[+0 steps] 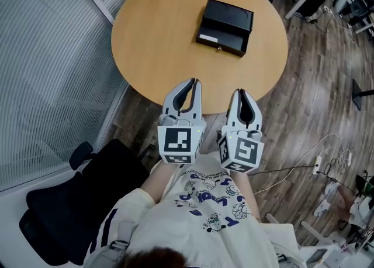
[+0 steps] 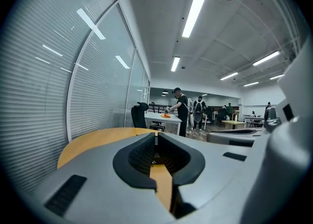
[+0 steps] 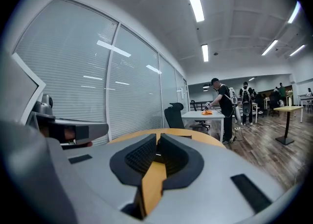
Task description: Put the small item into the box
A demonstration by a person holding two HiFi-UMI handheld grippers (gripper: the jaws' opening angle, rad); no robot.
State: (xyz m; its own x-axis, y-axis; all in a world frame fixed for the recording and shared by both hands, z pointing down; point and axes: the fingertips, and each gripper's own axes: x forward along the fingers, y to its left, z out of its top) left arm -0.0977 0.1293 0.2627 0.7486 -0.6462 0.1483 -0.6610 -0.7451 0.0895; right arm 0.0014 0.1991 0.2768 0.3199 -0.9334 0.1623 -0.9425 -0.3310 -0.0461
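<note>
At lower centre, the grey left gripper and the grey right gripper are held side by side at the edge of the round wooden table. Both pairs of jaws are pressed together on nothing, likely just in approach. The flat black box lies at upper centre. No small item can be made out.

A round wooden counter stood just ahead of the left claw and the right claw. Left of the left claw ran a glass wall with closed white blinds. A black office chair sat behind that claw, further left. Dark wood-plank floor spread right of the right claw, with white cables lying on it. Far ahead, long ceiling lights lit a white desk and standing people.
</note>
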